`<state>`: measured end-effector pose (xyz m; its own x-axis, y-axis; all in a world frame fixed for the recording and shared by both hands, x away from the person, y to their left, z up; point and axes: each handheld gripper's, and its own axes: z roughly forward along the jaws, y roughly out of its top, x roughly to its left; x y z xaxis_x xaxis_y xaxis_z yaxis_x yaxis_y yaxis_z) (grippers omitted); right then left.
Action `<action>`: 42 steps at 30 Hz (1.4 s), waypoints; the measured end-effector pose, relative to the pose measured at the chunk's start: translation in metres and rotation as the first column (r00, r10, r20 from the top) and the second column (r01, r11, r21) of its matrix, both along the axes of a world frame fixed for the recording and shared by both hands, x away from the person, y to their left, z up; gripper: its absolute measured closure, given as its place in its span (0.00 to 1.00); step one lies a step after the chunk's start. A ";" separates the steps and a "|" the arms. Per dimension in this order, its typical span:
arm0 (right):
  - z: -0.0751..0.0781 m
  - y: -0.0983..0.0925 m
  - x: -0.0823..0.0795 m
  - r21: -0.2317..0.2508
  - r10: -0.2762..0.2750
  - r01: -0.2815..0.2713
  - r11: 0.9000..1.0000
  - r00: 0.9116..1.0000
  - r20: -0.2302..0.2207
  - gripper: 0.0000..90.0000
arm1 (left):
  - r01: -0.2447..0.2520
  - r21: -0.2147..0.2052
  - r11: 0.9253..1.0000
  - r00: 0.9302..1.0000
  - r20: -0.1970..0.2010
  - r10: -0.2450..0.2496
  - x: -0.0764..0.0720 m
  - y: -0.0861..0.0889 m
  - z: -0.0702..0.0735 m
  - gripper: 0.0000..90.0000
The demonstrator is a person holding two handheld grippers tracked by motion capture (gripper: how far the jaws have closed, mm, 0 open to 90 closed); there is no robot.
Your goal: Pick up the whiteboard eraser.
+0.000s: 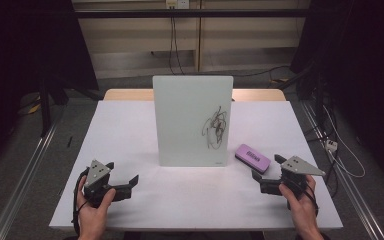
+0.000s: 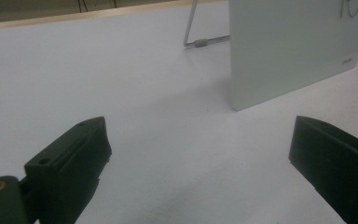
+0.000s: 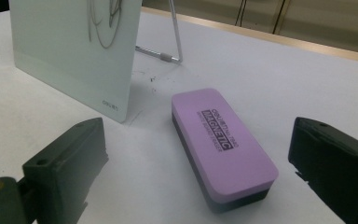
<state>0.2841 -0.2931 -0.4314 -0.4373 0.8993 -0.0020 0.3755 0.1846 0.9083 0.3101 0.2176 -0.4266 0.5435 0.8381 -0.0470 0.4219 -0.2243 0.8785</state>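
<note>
White counter (image 1: 130, 130); glass whiteboard (image 1: 190, 115) upright at centre, black scribble (image 1: 216, 127) on it. Purple magnetic eraser (image 1: 252, 158) flat just right of board. Right tool (image 1: 267, 171) spread, near eraser; left tool (image 1: 123, 172) spread, empty.

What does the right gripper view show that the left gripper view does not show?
The right gripper view alone shows the purple eraser's whole top, with its printed label, lying between the open jaws of the right gripper. The left gripper view alone shows bare table ahead of the open left gripper. Both show the standing whiteboard, its wire stand behind and part of the scribble.
</note>
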 end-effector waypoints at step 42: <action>0.048 0.003 0.098 -0.060 0.134 -0.152 0.987 0.964 -0.232 0.08 | 0.031 -0.006 1.000 1.000 -0.004 -0.031 0.003 -0.002 0.000 0.06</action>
<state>0.3819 -0.2906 -0.3834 -0.5583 0.8283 0.0457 0.5340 0.3166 0.7840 0.3127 0.2152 -0.4266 0.5689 0.8206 -0.0544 0.4187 -0.2321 0.8780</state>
